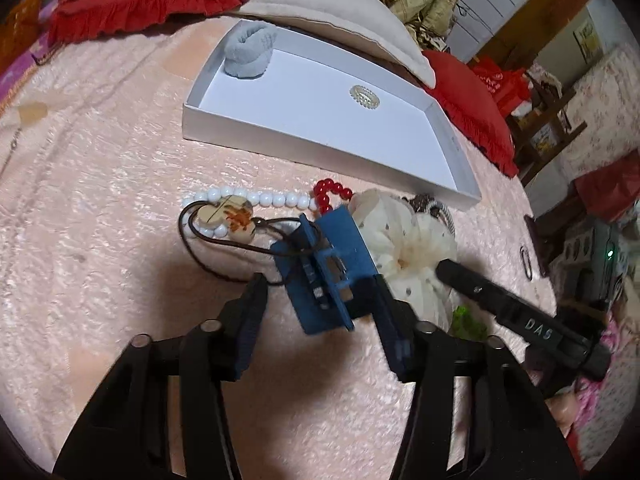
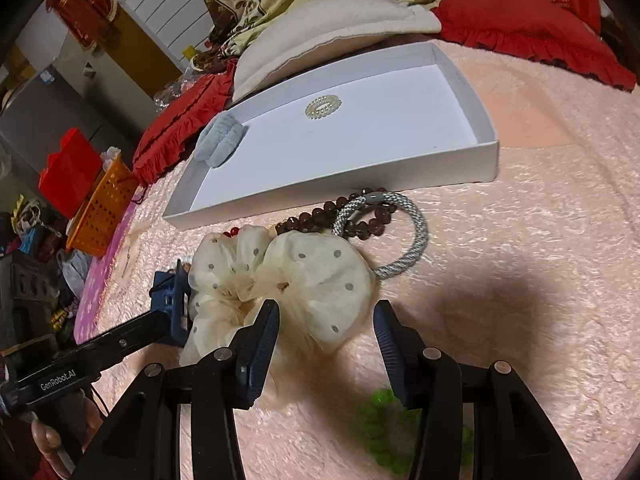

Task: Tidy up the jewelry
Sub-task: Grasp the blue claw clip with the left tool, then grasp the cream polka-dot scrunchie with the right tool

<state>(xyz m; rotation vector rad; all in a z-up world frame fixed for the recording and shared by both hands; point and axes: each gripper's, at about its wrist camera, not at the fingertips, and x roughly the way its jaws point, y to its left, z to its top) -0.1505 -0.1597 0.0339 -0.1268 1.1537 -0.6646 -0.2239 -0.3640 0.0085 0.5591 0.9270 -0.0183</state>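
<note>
1. On the pink bedspread (image 1: 120,200), a shallow white tray (image 1: 320,148) lies just short of a beige pillow (image 1: 340,12) and some red frilled cushions (image 2: 532,24).
2. Inside the tray, a grey scrunchie (image 1: 248,52) sits in one corner and a clear spiral hair tie (image 1: 364,95) lies near the middle. The rest of its floor is bare.
3. Loose pieces crowd the spread in front of the tray's near wall: a white bead bracelet (image 1: 248,196), a short string of red beads (image 1: 330,192), and a pale pendant (image 1: 228,216) on a dark cord that loops across the white beads.
4. Further along lie a brown bead bracelet (image 2: 360,220) and a silver rope band (image 2: 416,236), which overlap each other. A cream dotted scrunchie (image 2: 288,280) covers part of both.
5. Green beads (image 2: 384,440) lie closest of all, half hidden under the right gripper's fingers.
6. The left gripper (image 1: 324,312) has its fingers apart around a tilted blue clip-like piece (image 1: 324,268). The piece's right edge is at the right finger, while spread shows between it and the left finger. The pendant's cord crosses the piece.
7. The right gripper (image 2: 326,320) is spread about halfway and squeezes nothing. The cream scrunchie's hem reaches between its fingers, nearer the left one.
</note>
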